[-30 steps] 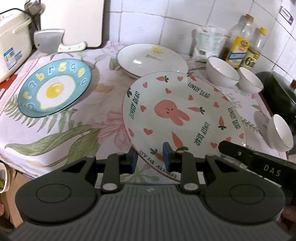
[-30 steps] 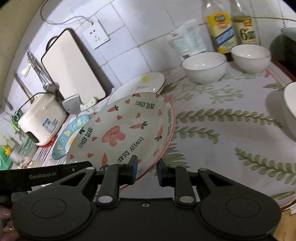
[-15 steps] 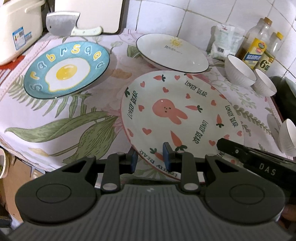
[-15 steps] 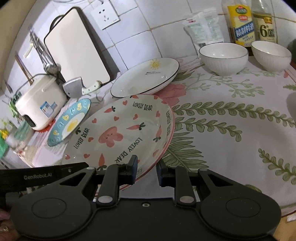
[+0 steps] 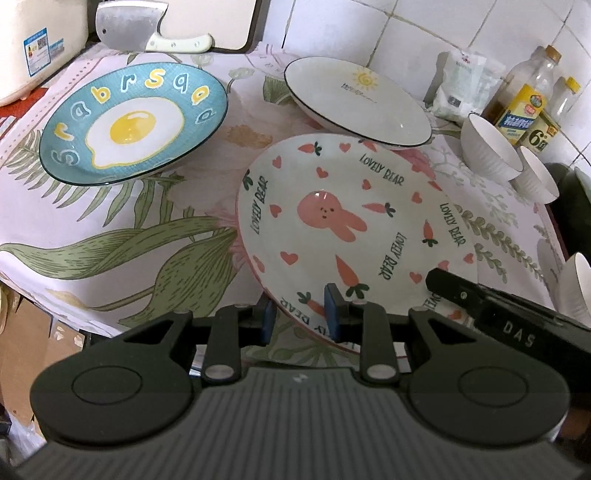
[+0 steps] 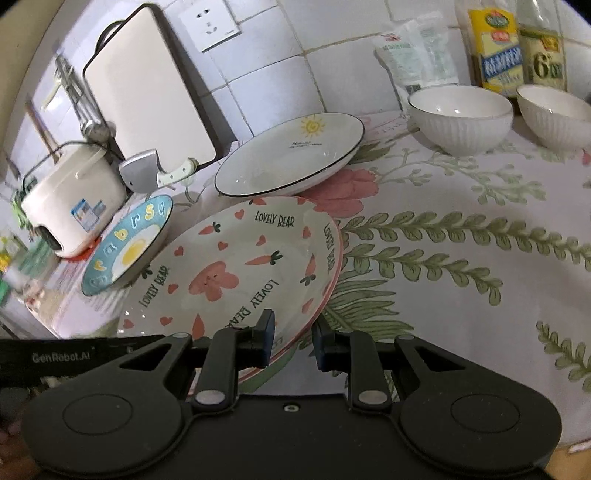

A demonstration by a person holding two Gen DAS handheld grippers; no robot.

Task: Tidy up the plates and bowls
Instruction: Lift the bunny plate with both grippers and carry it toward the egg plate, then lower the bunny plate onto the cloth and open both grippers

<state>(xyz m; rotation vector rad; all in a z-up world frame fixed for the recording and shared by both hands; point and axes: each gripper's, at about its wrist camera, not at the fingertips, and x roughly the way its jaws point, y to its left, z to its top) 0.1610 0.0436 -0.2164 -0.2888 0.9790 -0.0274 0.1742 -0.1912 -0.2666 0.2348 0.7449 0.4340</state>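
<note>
Both grippers hold the pink rabbit plate [image 5: 343, 221] by its near rim, lifted and tilted above the flowered cloth. My left gripper [image 5: 299, 317] is shut on its rim; my right gripper [image 6: 293, 339] is shut on the rim too, and the plate [image 6: 236, 273] fills the lower left of that view. A blue egg plate [image 5: 129, 122] lies to the left and shows in the right wrist view [image 6: 125, 247]. A white sun plate [image 5: 354, 99] lies behind, also seen in the right wrist view [image 6: 291, 155]. White bowls [image 5: 487, 151] [image 6: 458, 118] stand at the back right.
A rice cooker [image 6: 74, 195], cleaver [image 5: 147, 29] and cutting board [image 6: 147, 88] stand at the back left. Oil bottles [image 5: 524, 99] and a bag [image 6: 417, 55] stand by the tiled wall. Another bowl [image 5: 576, 291] sits at the right edge. Cardboard boxes [image 5: 33, 339] lie below the counter edge.
Both grippers have carried the rabbit plate leftward and higher; the egg plate and sun plate now appear closer. Both grips are unchanged.
</note>
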